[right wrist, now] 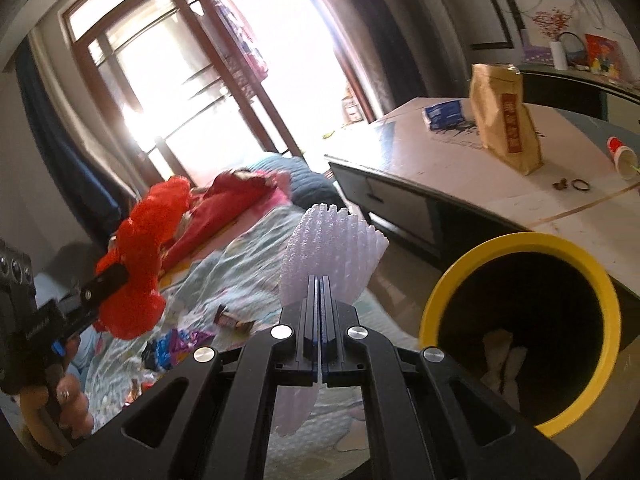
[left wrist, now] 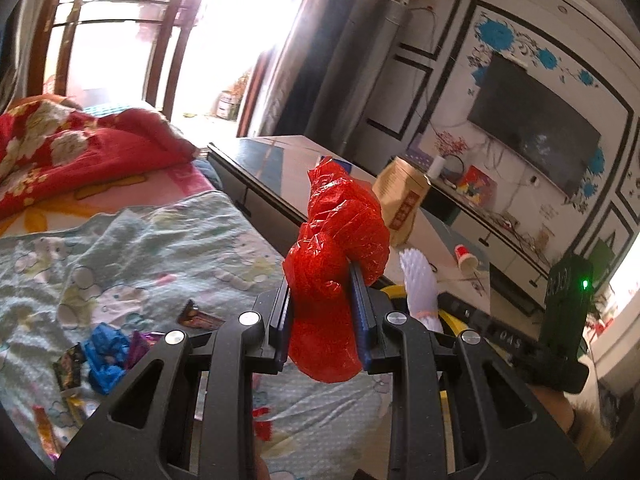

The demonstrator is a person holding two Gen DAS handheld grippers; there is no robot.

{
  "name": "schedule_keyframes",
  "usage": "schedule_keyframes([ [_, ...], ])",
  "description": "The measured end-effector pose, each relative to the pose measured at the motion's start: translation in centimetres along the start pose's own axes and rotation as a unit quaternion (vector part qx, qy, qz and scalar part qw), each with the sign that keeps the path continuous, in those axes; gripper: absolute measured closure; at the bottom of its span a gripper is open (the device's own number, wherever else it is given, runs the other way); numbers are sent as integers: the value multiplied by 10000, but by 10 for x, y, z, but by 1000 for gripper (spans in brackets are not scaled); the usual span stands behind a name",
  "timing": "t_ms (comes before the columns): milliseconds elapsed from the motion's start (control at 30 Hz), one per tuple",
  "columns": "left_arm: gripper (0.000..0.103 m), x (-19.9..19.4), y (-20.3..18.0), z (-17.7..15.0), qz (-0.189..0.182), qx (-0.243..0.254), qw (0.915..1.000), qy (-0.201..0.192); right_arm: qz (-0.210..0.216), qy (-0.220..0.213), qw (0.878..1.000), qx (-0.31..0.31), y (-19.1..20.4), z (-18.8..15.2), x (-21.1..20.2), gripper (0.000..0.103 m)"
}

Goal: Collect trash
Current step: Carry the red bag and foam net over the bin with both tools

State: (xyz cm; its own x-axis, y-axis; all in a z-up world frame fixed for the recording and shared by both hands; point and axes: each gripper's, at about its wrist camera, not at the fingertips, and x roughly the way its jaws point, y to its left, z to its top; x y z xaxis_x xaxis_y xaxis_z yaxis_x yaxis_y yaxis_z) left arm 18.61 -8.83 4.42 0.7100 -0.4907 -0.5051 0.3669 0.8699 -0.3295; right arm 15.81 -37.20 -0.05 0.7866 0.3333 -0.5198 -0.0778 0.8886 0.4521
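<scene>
Left tool (left wrist: 322, 300) clenches a red bag (left wrist: 336, 264); right tool (right wrist: 321, 320) pinches white foam (right wrist: 328, 248), both just beside the bin (right wrist: 440, 292). Carry each squarely over the bin's mouth before letting go. Wrappers (left wrist: 100, 352) lie on the bed, beyond the bin.

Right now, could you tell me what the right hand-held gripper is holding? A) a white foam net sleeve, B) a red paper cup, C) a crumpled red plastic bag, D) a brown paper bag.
A: the right hand-held gripper is shut on the white foam net sleeve, near the yellow-rimmed bin; the red plastic bag is in the left hand-held gripper.
</scene>
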Motion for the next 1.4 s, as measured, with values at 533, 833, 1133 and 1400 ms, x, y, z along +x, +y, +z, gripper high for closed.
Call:
schedule_keyframes([
  [533, 84, 43, -58, -20, -360, 603, 9965, 463, -614, -397, 9959, 529, -66, 12, -29, 102],
  [833, 84, 72, -87, -37, -522, 899, 9914, 791, -996, -484, 9918, 632, -93, 11, -33, 102],
  [1133, 84, 104, -110, -59, -644, 1147, 9848, 1137, -1319, -428, 9875, 747, -123, 5, -35, 102],
  [1400, 84, 131, -124, -76, -679, 1319, 9778, 1480, -1519, -364, 9827, 998, -153, -4, -36, 102],
])
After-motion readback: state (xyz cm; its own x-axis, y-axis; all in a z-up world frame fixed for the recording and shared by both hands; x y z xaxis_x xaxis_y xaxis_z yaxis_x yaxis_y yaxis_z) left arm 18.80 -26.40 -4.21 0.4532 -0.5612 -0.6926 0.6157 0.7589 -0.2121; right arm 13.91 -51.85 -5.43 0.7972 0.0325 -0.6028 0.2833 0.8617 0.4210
